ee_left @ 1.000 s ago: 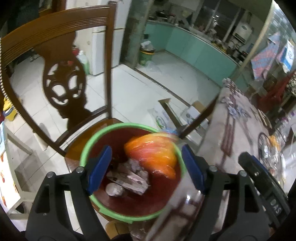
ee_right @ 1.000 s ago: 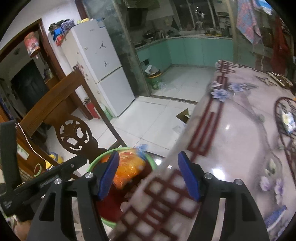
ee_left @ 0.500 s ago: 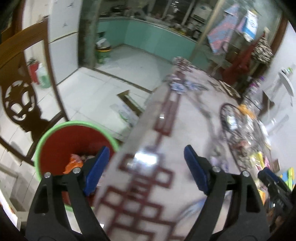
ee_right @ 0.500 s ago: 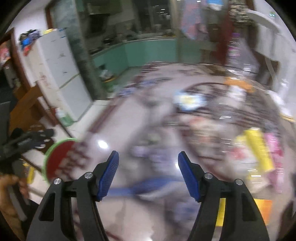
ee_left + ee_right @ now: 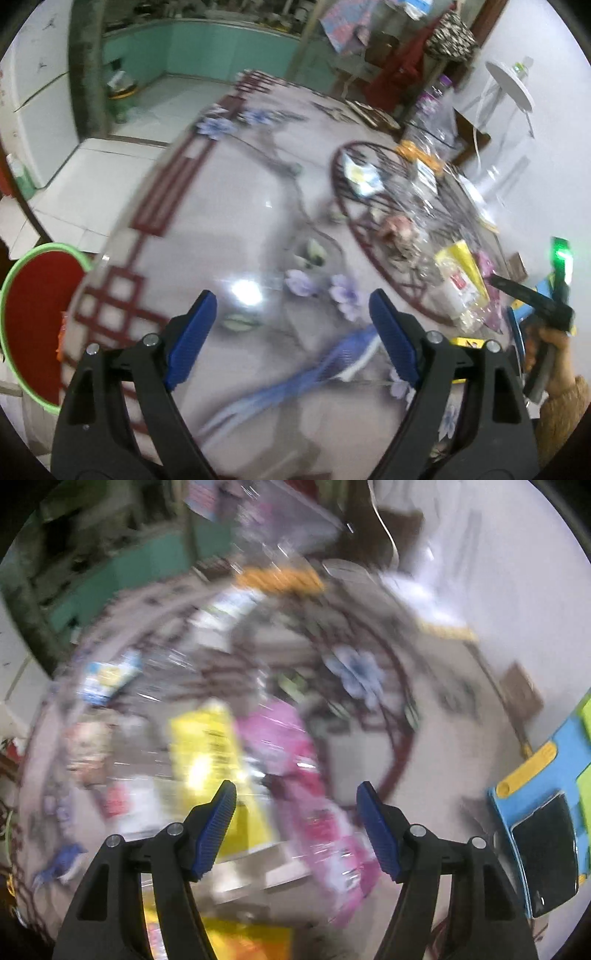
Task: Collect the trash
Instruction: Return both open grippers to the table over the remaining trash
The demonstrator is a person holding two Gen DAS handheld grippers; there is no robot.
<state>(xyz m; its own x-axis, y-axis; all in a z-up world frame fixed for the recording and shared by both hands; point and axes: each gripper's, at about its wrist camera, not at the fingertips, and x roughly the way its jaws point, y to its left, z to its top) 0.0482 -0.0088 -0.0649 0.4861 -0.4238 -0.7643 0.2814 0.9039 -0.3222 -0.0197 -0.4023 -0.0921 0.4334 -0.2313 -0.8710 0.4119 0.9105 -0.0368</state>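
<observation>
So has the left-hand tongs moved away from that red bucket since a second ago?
Yes. The left tongs hung right over the red bucket before; now the bucket sits at the view's left edge and the tongs, empty, are over the table.

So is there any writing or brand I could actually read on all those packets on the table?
None can be read.
Yellow packet: a red label and dark print, too blurred.
Pink packet: smeared by motion, unreadable.
Blue and white packet: too small to read.
</observation>
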